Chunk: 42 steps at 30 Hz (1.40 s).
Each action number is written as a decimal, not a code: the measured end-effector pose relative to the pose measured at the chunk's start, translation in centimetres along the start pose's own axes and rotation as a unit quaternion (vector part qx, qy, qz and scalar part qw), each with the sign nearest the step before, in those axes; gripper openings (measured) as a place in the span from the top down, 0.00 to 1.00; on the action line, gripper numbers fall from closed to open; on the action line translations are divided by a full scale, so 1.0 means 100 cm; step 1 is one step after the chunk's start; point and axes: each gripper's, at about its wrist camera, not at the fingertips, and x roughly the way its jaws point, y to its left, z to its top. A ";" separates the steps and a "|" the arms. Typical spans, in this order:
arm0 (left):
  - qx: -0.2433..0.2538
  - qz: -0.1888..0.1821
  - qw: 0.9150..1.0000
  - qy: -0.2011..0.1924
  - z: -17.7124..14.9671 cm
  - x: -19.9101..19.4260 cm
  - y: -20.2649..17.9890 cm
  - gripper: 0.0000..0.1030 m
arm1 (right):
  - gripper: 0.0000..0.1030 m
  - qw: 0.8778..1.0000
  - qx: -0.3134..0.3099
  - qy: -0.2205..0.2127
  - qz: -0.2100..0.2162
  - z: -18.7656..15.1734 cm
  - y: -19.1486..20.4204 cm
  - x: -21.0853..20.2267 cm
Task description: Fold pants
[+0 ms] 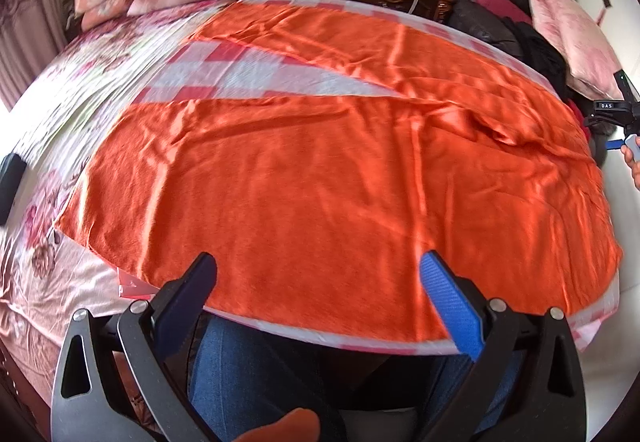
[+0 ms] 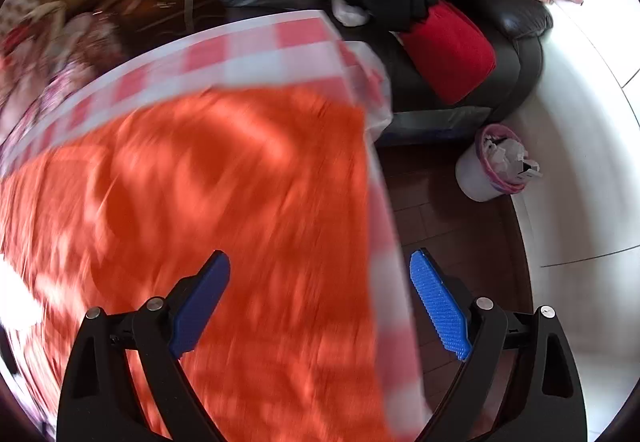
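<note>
Pants [image 1: 320, 162], orange, are spread flat w/ legs apart on a red-white checked cloth [image 1: 240, 70] over the bed. Left gripper [image 1: 320, 274] is held w/ fingers wide apart, nothing gripped, above the near edge. Right gripper [image 2: 320, 270] is likewise spread, empty, over the pants' side edge; view blurred. A white bin [image 2: 488, 170] is seen on the floor beside a dark sofa [image 2: 520, 42].
</note>
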 end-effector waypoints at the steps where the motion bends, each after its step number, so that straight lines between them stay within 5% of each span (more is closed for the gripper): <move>1: -0.009 0.003 1.000 0.006 0.006 0.005 0.006 0.02 | 0.14 1.000 0.008 0.003 -0.008 0.014 -0.001 0.009; 7: -0.007 0.002 1.000 0.011 0.061 0.018 0.017 0.02 | 0.17 0.995 -0.091 -0.012 -0.047 0.058 0.040 0.043; 8: -0.010 -0.002 1.000 0.010 0.074 0.021 0.019 0.02 | 0.34 0.992 -0.116 -0.007 -0.037 0.057 0.047 0.048; 9: -0.012 -0.009 1.000 0.007 0.092 0.025 0.020 0.02 | 0.35 0.992 -0.122 -0.018 -0.026 0.057 0.048 0.045; 11: -0.013 -0.009 1.000 0.002 0.126 0.037 0.022 0.02 | 0.64 0.991 -0.136 -0.018 -0.012 0.056 0.051 0.040; 14: -0.013 0.007 1.000 0.001 0.185 0.065 0.026 0.02 | 0.80 0.988 -0.153 -0.035 0.007 0.048 0.055 0.021; 16: -0.026 0.021 0.999 0.009 0.229 0.089 0.032 0.02 | 0.81 0.985 -0.158 -0.060 0.026 0.042 0.055 0.002; 19: -0.080 -0.015 0.996 0.034 0.287 0.124 0.052 0.02 | 0.81 0.978 -0.169 -0.104 0.068 0.024 0.056 -0.035; 22: -0.168 -0.019 0.984 0.059 0.350 0.167 0.088 0.07 | 0.81 0.967 -0.193 -0.140 0.094 -0.003 0.062 -0.078; 27: -0.225 -0.029 0.969 0.097 0.414 0.221 0.116 0.18 | 0.81 0.938 -0.245 -0.192 0.152 -0.051 0.065 -0.142; 32: -0.246 -0.029 0.958 0.141 0.433 0.259 0.118 0.20 | 0.81 0.916 -0.293 -0.207 0.179 -0.087 0.069 -0.172; 36: -0.246 -0.007 0.956 0.161 0.439 0.278 0.115 0.27 | 0.81 0.886 -0.333 -0.232 0.225 -0.118 0.063 -0.192; 42: -0.265 -0.018 0.948 0.177 0.439 0.277 0.118 0.30 | 0.81 0.872 -0.351 -0.237 0.245 -0.146 0.047 -0.206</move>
